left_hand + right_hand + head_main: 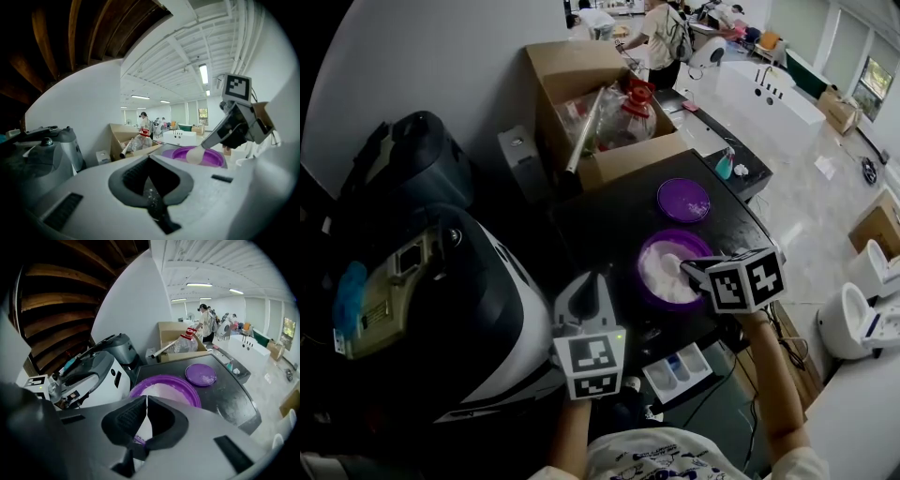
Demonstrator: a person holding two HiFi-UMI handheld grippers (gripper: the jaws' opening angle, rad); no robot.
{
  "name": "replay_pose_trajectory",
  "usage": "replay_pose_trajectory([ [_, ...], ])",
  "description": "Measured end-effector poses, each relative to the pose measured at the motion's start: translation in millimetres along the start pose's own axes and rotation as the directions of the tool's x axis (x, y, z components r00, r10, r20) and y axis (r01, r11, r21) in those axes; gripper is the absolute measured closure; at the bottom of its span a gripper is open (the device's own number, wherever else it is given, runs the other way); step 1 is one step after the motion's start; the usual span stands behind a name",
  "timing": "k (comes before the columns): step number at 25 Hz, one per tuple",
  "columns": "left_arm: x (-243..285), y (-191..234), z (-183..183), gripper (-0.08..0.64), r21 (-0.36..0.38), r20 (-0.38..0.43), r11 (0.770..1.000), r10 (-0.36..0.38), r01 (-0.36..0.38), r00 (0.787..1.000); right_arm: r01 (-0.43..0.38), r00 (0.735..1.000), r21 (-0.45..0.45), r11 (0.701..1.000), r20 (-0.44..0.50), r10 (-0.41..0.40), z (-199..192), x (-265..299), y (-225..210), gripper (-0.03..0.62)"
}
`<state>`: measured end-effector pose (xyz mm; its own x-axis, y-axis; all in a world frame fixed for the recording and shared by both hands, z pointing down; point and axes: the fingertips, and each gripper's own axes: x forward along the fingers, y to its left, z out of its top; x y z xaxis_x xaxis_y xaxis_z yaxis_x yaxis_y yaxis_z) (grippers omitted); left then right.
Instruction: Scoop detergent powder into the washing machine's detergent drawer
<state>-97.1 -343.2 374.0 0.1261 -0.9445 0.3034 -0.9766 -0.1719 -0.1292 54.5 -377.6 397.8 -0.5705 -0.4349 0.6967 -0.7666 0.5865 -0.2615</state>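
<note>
A purple tub (pixel 649 255) of white powder stands on the black machine top (pixel 600 225). Its purple lid (pixel 683 200) lies just behind it. My right gripper (pixel 696 272) is shut on the handle of a white scoop (pixel 673 266), whose bowl sits in the powder. From the left gripper view the scoop (pixel 193 155) dips at the tub's rim (pixel 211 161) under the right gripper (pixel 220 137). The right gripper view has the scoop handle (pixel 144 432) between the pads above the tub (pixel 180 385). My left gripper (pixel 586 289) hovers left of the tub, shut and empty. The open detergent drawer (pixel 680 367) juts out below.
An open cardboard box (pixel 609 122) with a bottle and a tube stands behind the machine top. A dark grey appliance (pixel 412 169) and a white-and-black machine (pixel 487 300) fill the left. At the right are a bathtub (pixel 764 94), a toilet (pixel 853 319) and, further back, people.
</note>
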Motion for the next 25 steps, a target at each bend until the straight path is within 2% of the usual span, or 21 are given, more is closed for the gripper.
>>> replay_pose_trajectory([
  [4, 0.1, -2.7, -1.2, 0.558, 0.001, -0.001, 1.0, -0.008, 0.008, 1.0, -0.052, 0.998, 0.03, 0.998, -0.038, 0.053, -4.8, 6.3, 4.9, 0.572],
  [11, -0.4, -8.8, -2.8, 0.558, 0.004, -0.005, 1.0, -0.026, 0.026, 1.0, -0.032, 0.996, 0.002, 0.999, -0.087, 0.032, -12.4, 12.7, 2.0, 0.572],
  [25, 0.8, -4.9, -9.7, 0.558, -0.012, -0.016, 1.0, -0.021, 0.021, 1.0, -0.065, 0.989, -0.05, 0.997, -0.14, 0.057, -20.3, 21.7, 20.4, 0.572],
])
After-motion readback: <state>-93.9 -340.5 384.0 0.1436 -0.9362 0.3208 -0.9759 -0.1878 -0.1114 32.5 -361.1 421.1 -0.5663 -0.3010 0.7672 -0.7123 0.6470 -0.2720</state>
